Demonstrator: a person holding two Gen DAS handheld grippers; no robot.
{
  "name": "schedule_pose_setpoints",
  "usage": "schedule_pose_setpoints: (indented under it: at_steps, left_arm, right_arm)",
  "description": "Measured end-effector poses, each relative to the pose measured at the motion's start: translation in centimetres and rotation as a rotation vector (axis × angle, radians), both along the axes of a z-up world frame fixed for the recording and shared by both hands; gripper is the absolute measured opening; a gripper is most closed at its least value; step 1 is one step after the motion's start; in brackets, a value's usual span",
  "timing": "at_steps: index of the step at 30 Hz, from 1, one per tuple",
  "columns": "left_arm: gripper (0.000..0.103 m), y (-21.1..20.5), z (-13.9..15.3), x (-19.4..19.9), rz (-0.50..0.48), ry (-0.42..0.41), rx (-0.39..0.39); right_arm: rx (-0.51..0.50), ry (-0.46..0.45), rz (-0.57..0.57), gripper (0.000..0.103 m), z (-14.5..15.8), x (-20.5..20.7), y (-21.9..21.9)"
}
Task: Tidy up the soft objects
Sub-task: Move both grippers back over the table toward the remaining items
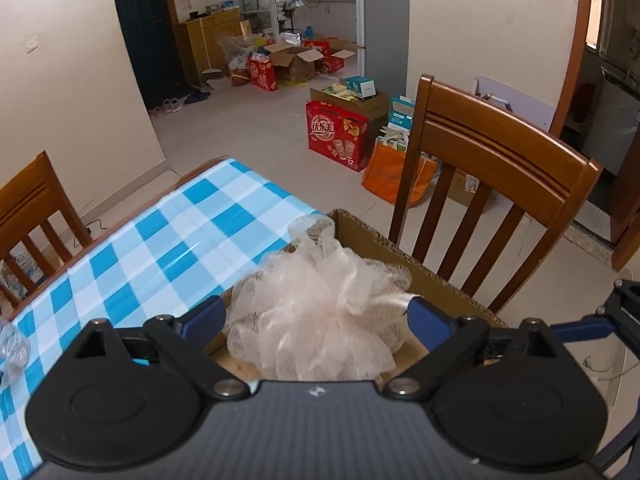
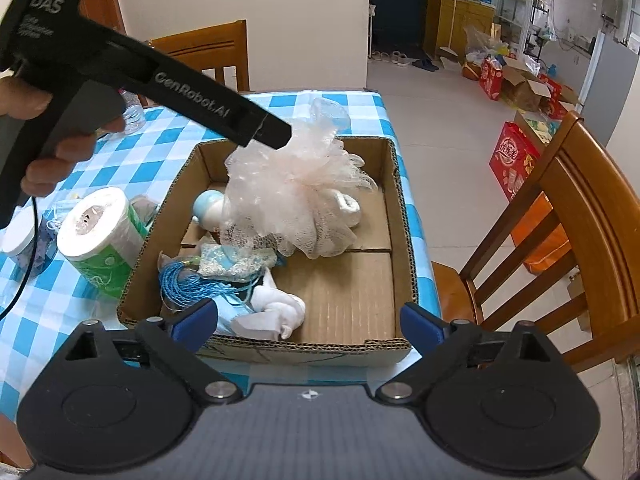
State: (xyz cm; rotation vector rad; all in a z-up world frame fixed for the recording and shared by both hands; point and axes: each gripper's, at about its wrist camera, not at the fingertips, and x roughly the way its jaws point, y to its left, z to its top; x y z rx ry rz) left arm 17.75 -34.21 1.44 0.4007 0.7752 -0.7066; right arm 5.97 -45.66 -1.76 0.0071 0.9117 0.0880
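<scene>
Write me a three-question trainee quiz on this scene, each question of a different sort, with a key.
1. Which thing sits between the left tongs, over the cardboard box? A. pink mesh pouf B. toilet roll C. blue tassel
2. True or false: the toilet roll stands inside the cardboard box.
3. Fill in: the right tongs are ____ and hold nothing.

Key
1. A
2. False: the toilet roll stands on the table beside the box.
3. open
</scene>
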Motion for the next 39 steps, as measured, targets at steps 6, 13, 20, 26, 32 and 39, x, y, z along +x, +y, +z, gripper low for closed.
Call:
schedule_pose_setpoints:
  at_steps: [6, 13, 20, 26, 32, 39]
  left_arm:
    - [0.099, 2.7, 0.9, -1.4, 0.056, -0.001, -0.016]
    - [0.1, 6.3, 1.3, -4.2, 0.101, -0.018, -0.004]
    - [0.1, 10.6, 1.3, -6.6, 0.161, -0.02, -0.017]
    - [0.1, 14.4, 0.7, -8.5, 0.228, -0.047, -0.011]
    - [0.1, 18.4, -0.4, -10.1, 0.303, -0.046, 0.005]
    - [0.1, 23.7, -1.6, -10.2, 0.382, -0.002, -0.009]
  right_arm:
    - [-0.007, -0.006, -0.005, 0.103, 0.5, -0.2, 1.2]
    - [-0.017, 0.03, -0.015, 0.103, 0.2, 0.0, 3.2]
    - [-0.017, 0.039, -0.017, 0.103, 0.2, -0.2, 5.4]
    - [-0.041, 0.039, -0.028, 0.103, 0.2, -0.1, 7.3]
    - [-0.018, 0.037, -0.037, 0.103, 0.1, -0.2, 9.5]
    - [-0.029, 0.033, -0.016, 0.103, 0.4, -0.2, 13.6]
